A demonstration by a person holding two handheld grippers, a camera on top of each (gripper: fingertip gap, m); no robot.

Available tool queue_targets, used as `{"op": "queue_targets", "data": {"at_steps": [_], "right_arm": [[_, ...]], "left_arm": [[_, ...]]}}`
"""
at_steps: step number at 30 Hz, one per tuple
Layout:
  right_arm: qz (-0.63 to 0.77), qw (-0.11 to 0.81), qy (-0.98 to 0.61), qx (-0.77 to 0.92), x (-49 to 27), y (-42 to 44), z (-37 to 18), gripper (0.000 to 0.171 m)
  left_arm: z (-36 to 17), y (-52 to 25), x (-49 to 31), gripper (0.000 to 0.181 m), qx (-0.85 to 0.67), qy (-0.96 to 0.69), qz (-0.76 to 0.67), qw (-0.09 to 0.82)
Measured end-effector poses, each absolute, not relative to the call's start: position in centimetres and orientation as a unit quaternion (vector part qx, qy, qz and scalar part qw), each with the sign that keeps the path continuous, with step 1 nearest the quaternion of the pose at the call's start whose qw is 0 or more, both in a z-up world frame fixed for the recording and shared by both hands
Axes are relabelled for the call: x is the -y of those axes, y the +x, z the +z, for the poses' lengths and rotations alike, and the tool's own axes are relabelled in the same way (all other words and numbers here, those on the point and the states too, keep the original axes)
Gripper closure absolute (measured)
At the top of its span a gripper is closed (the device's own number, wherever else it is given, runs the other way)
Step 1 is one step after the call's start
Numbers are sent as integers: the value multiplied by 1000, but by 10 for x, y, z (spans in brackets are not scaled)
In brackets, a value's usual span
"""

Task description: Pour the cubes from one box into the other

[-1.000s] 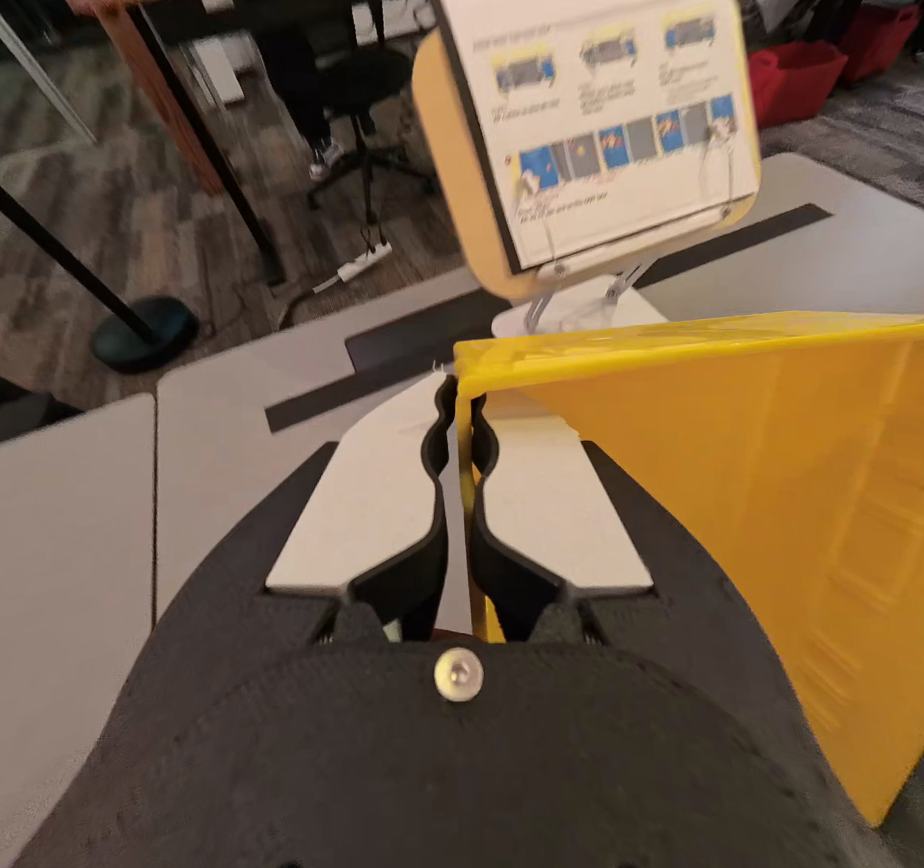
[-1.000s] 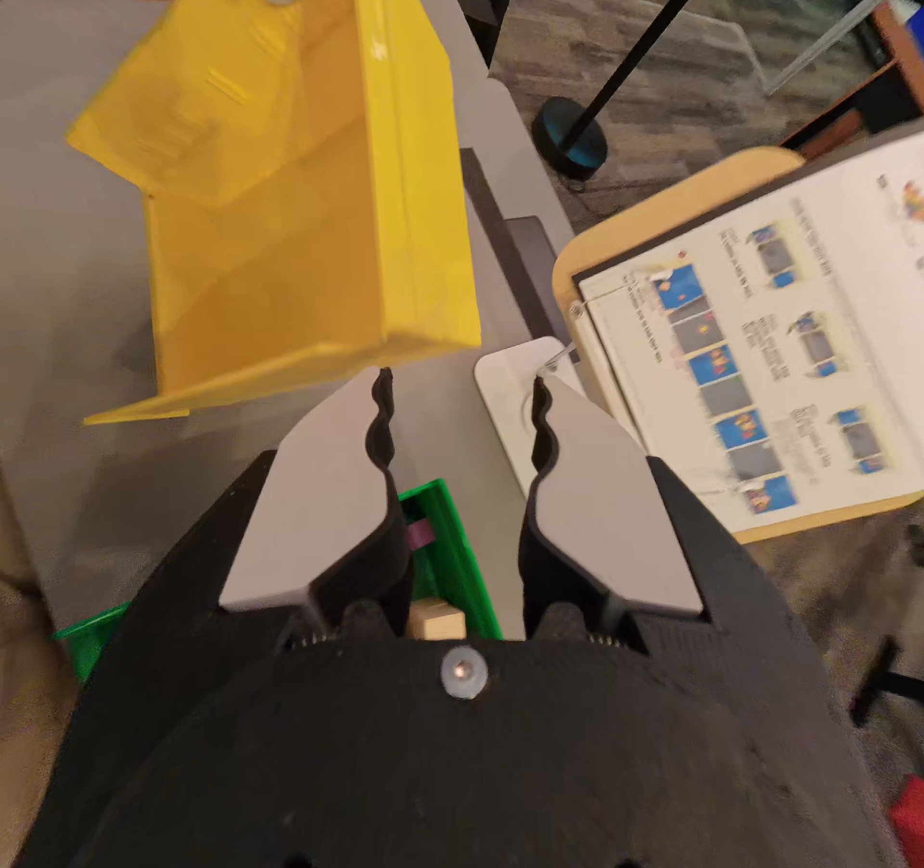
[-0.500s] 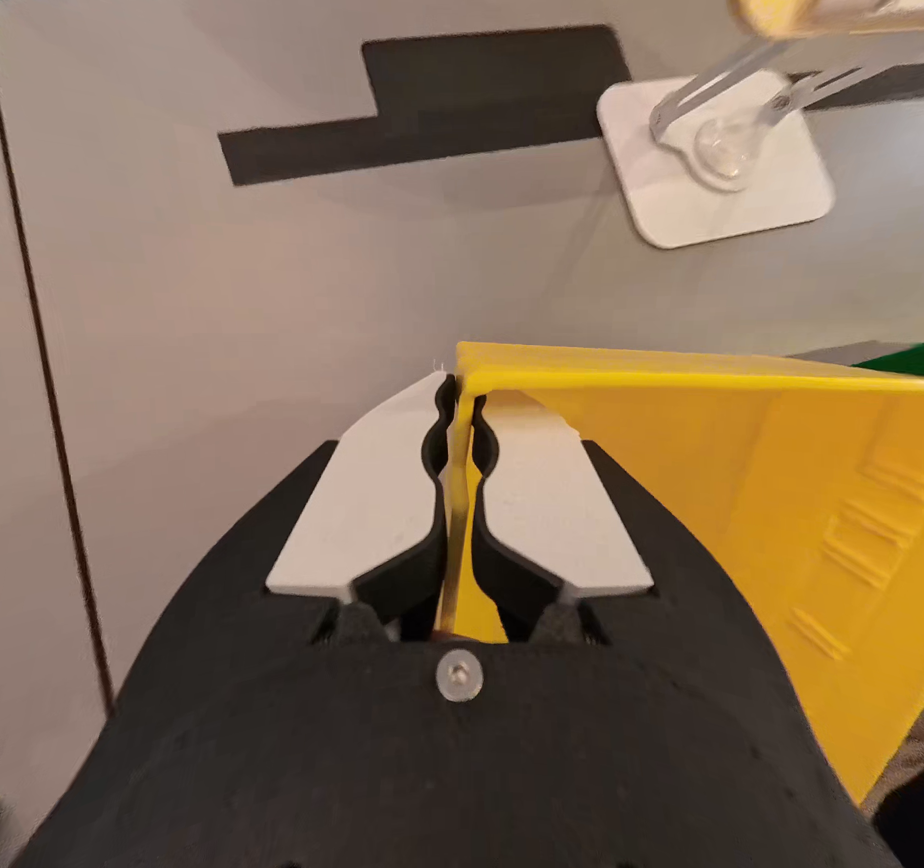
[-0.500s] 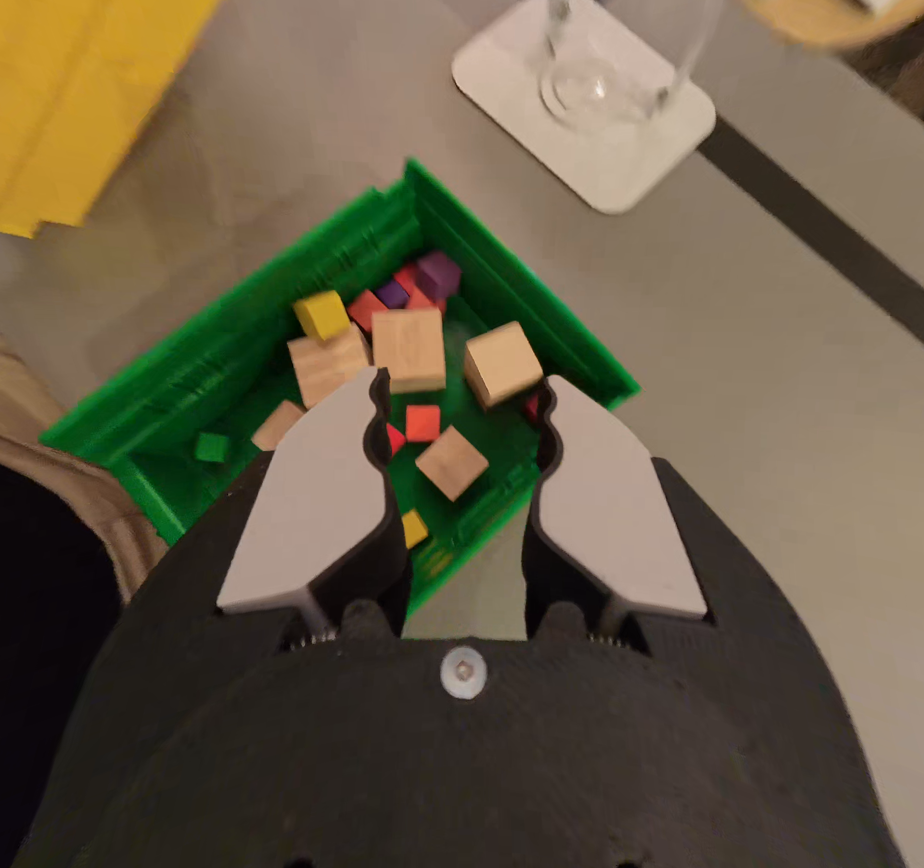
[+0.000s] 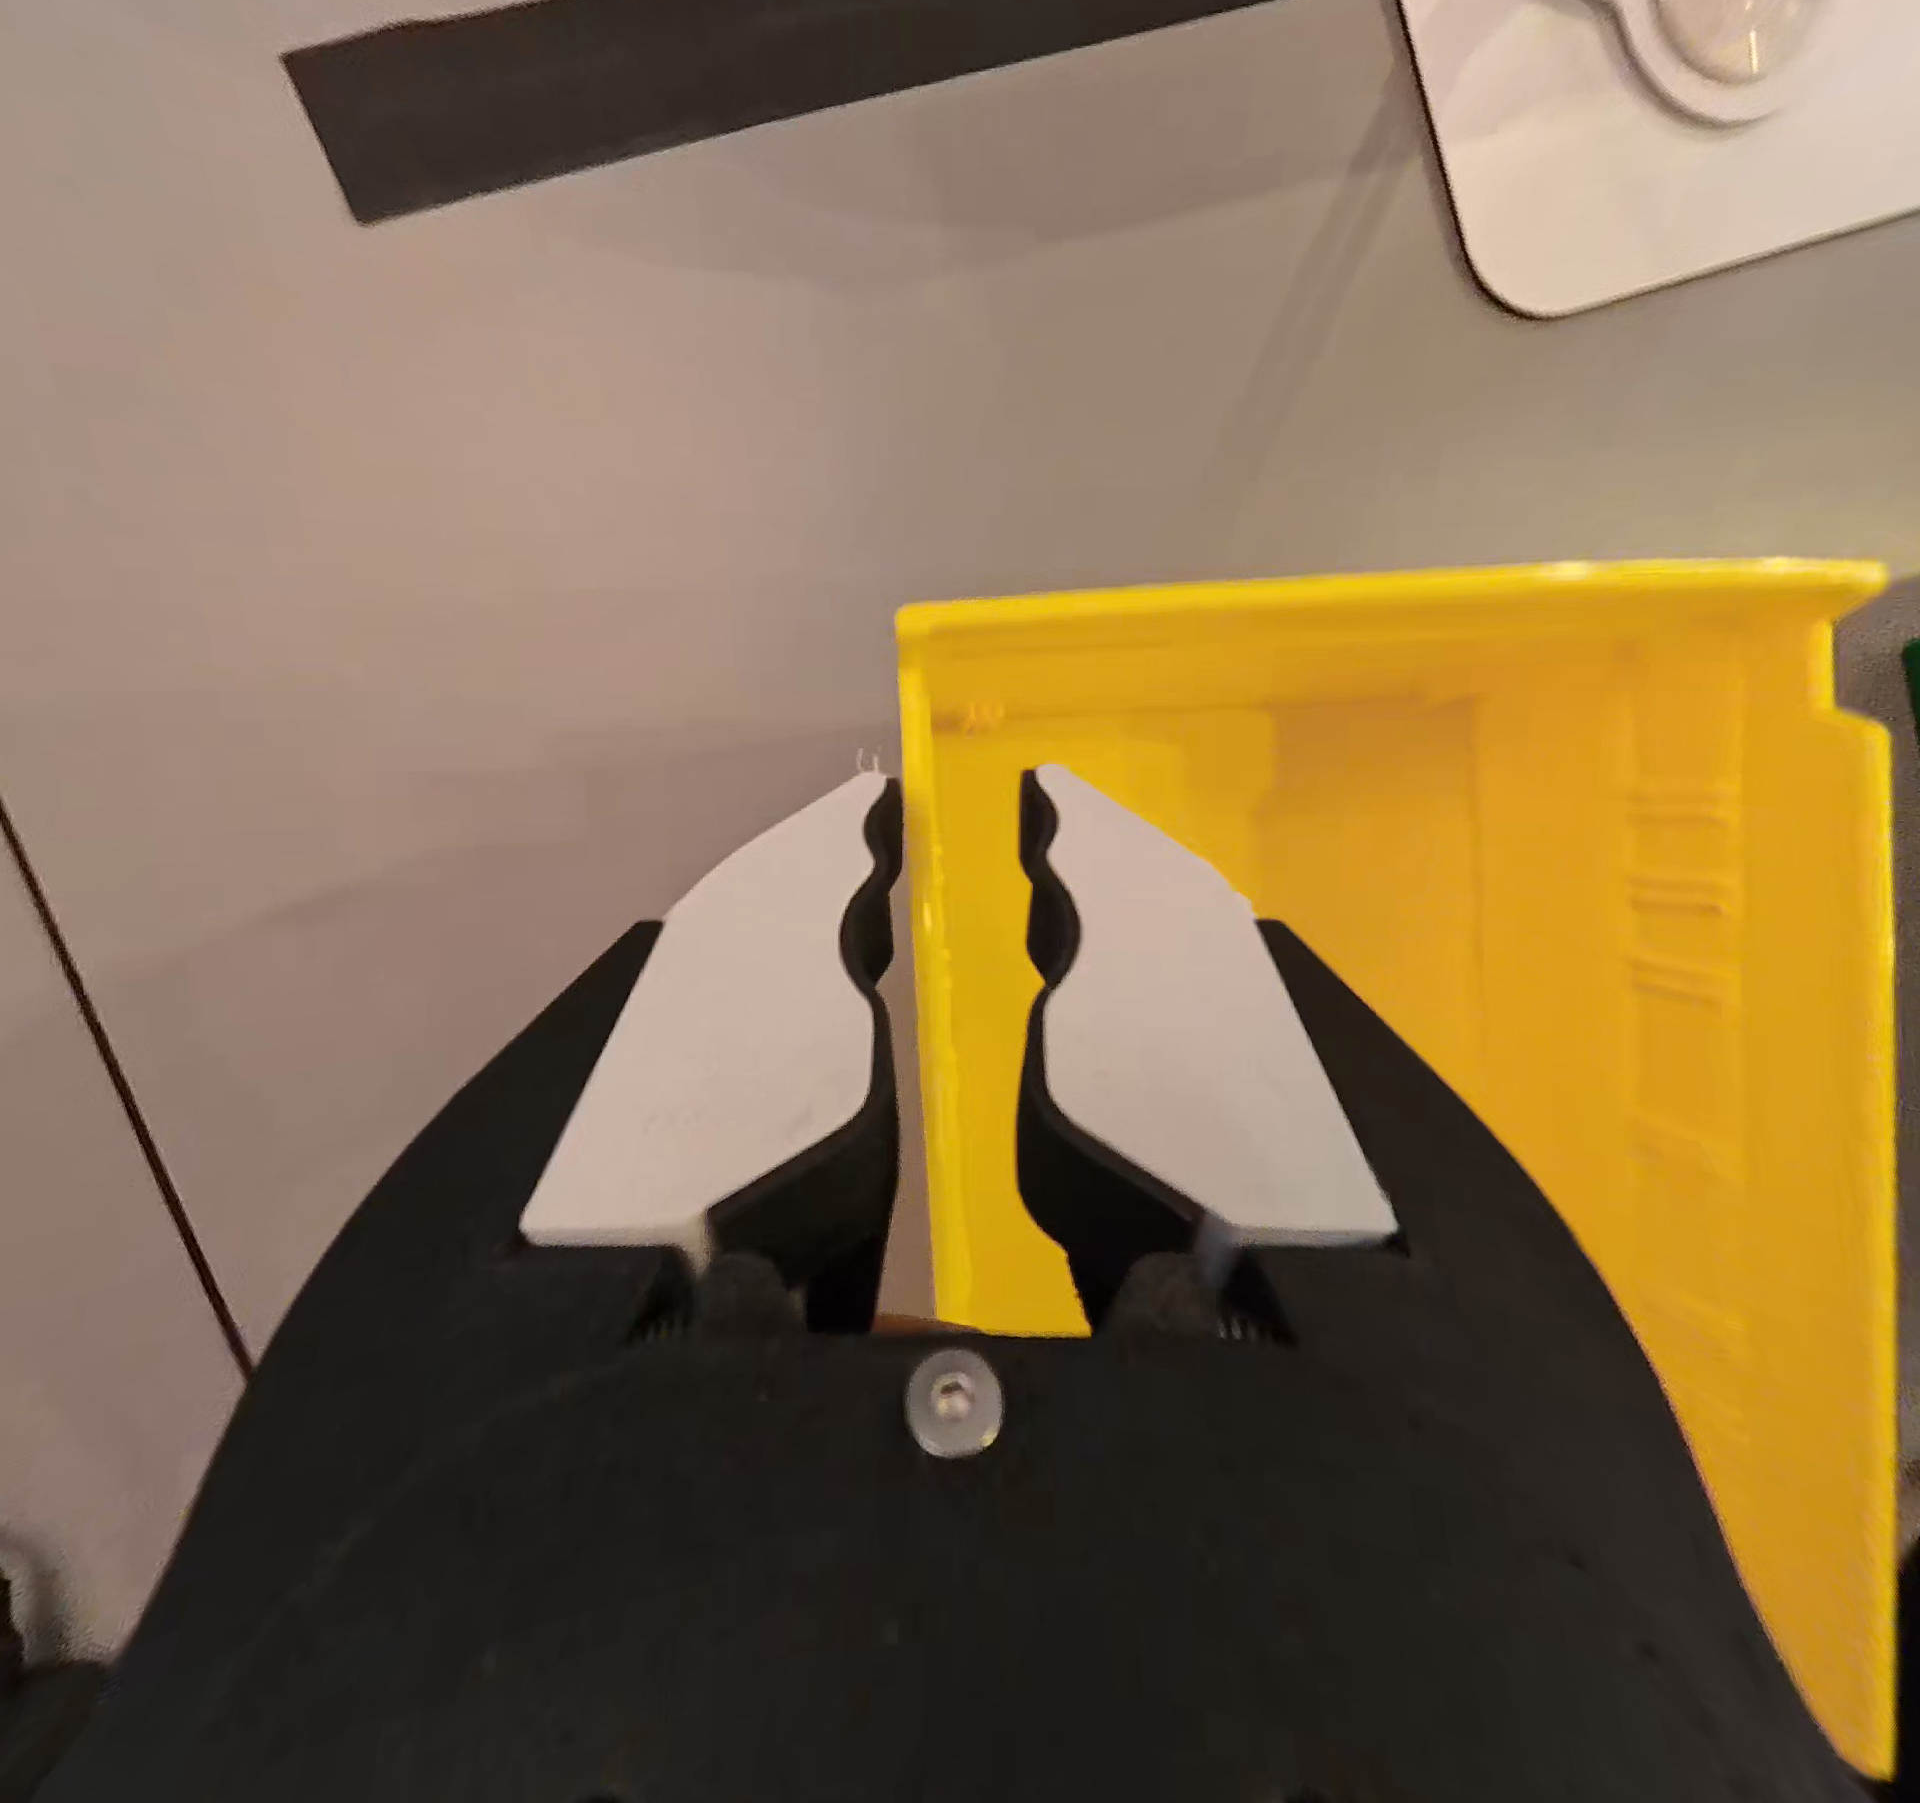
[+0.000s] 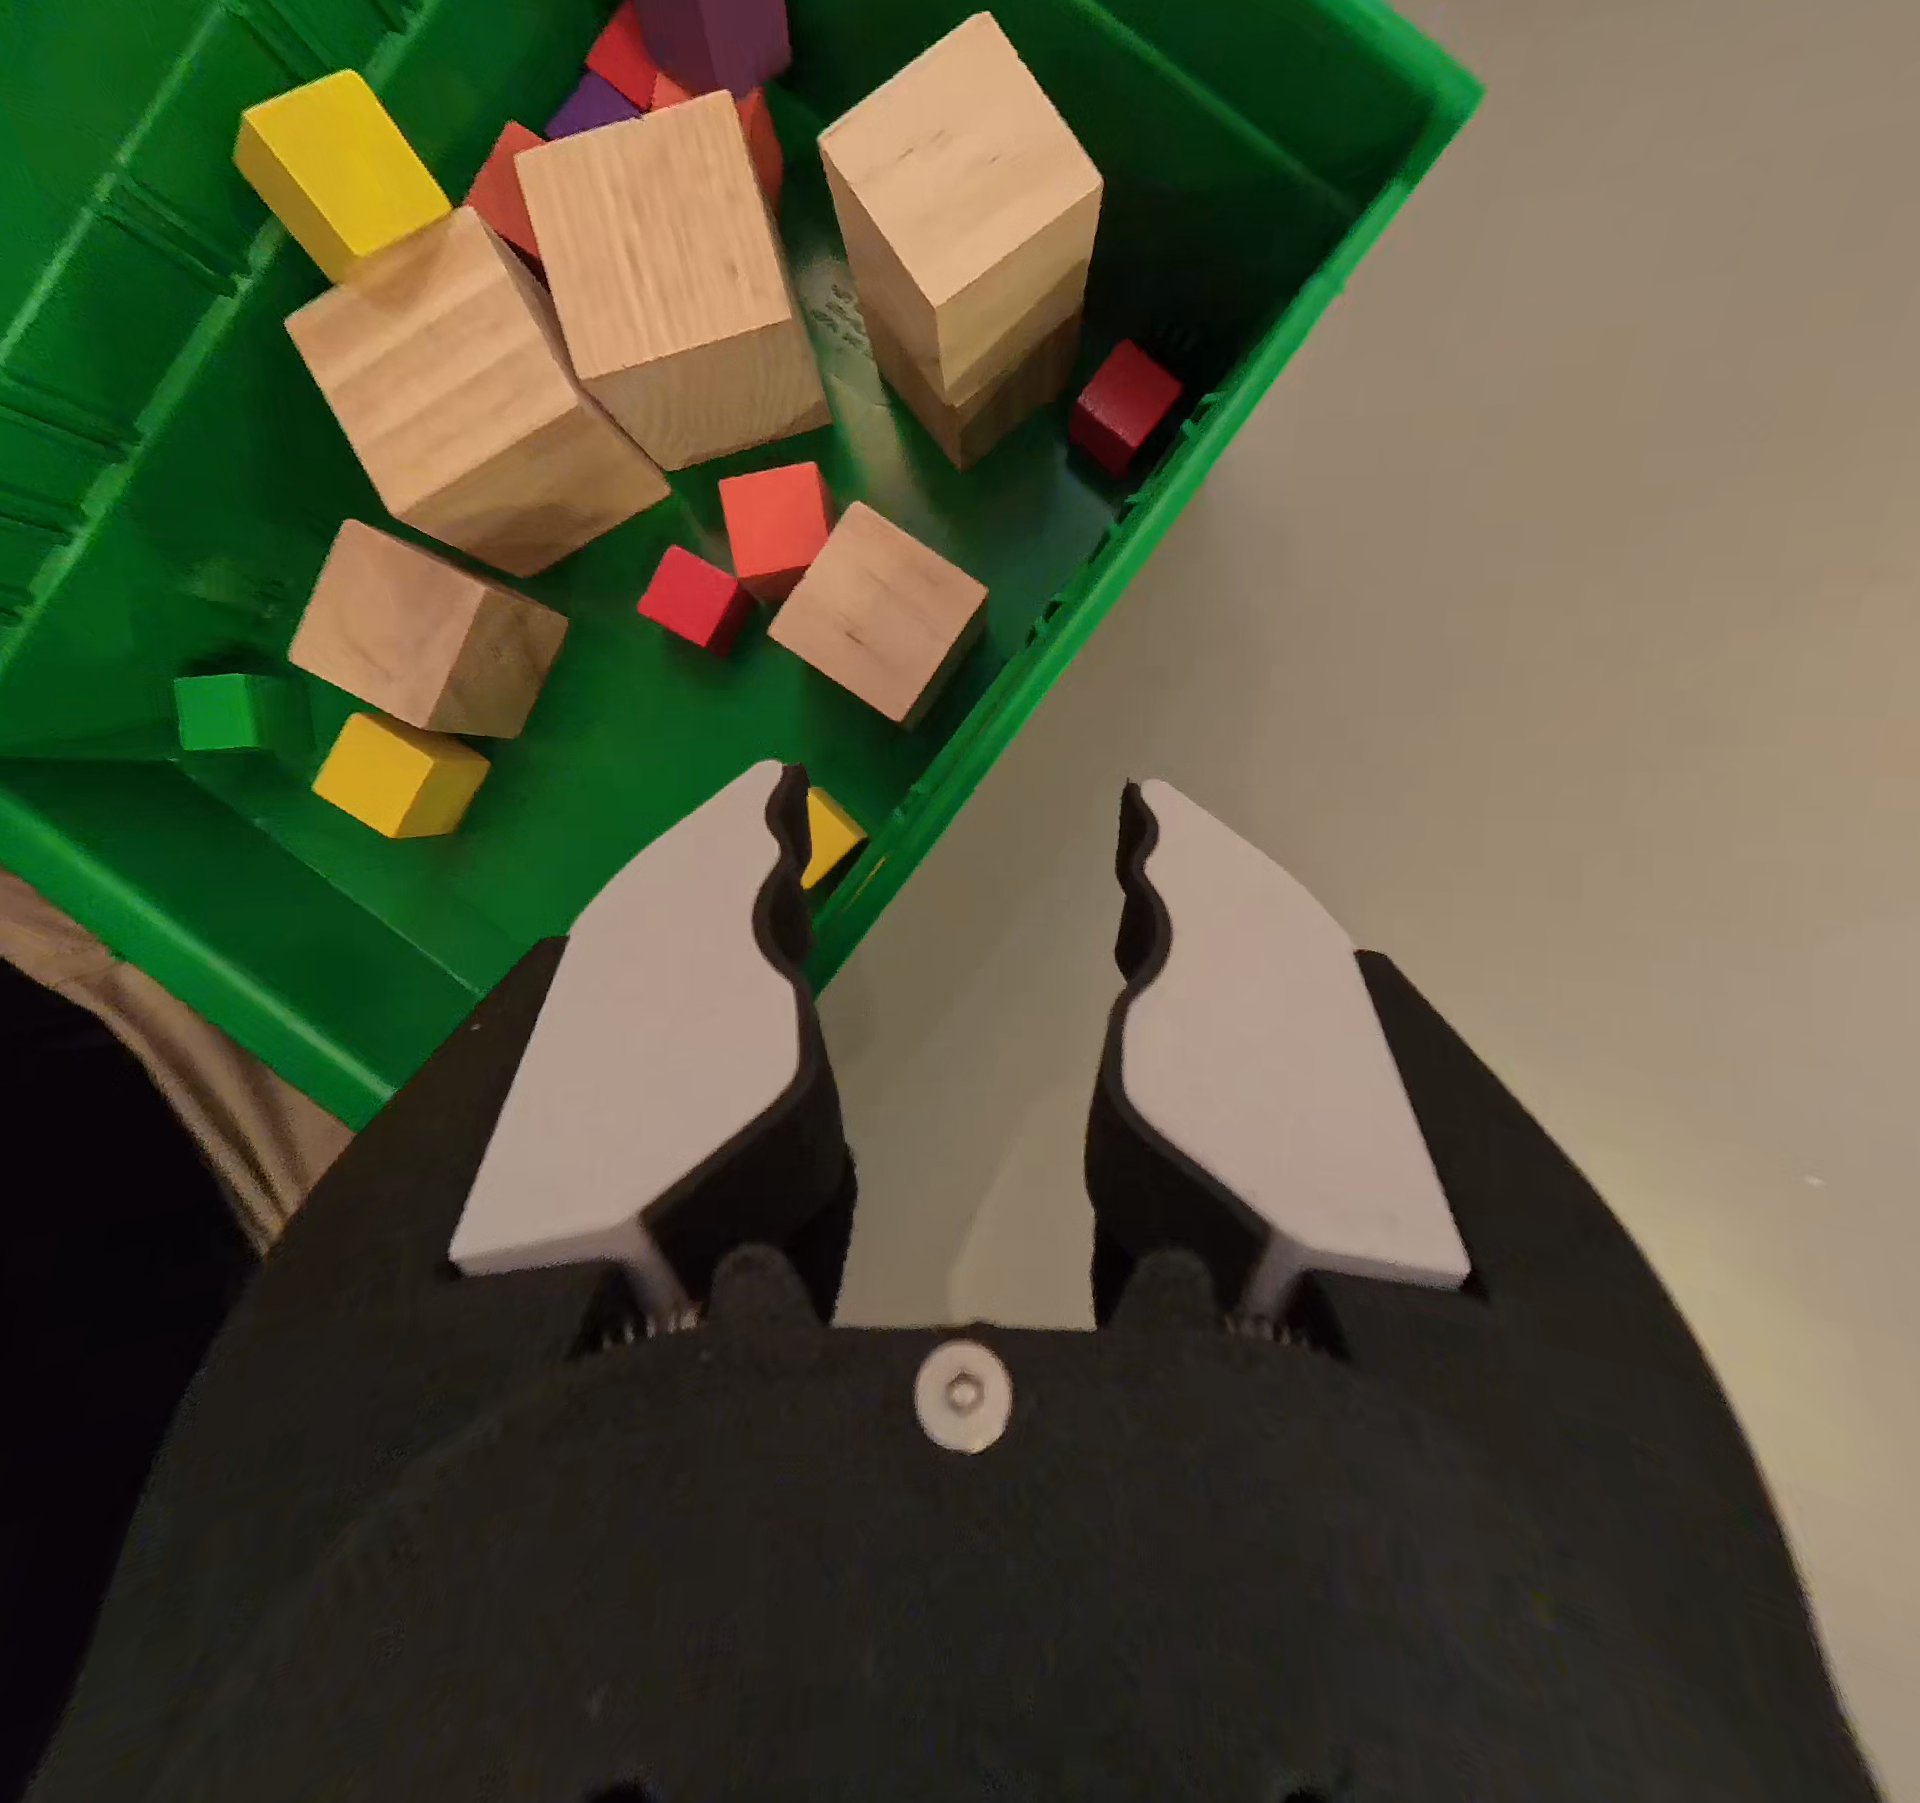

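yellow box (image 5: 1558,974) wall between parted left tool (image 5: 961,787); right tool (image 6: 961,792) released; green box (image 6: 1143,527) cropped.

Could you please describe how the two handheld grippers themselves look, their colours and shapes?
Both look alike. The left gripper and the right gripper each have a wide, matte black body with a rough texture that narrows toward two fingers. The fingers have flat, pale grey upper faces and black inner edges with a wavy profile. One silver screw sits centrally behind the fingers. No cables or sleeves are visible.
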State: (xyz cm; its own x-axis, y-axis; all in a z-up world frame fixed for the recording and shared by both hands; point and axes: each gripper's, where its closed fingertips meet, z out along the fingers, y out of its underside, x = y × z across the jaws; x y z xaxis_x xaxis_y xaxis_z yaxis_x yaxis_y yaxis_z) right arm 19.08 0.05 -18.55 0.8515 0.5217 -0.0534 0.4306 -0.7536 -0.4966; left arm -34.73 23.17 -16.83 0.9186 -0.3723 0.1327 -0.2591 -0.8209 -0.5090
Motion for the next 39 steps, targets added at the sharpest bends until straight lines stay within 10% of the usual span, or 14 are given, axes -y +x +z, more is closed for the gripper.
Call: {"op": "queue_targets", "data": {"at_steps": [7, 15, 18, 39], "right_arm": [[112, 225, -935, 250, 15, 188, -195, 118], [137, 197, -938, 251, 33, 182, -205, 136], [155, 198, -935, 251, 36, 177, -205, 161], [210, 239, -913, 255, -17, 87, -202, 165]], "left_arm": [[-189, -377, -180, 122, -216, -957, -60, 182], [-236, -392, -106, 175, -278, -956, -56, 76], [-234, -389, -103, 176, -267, -956, -67, 97], [-175, -445, -52, 177, -153, -947, -158, 234]]}}
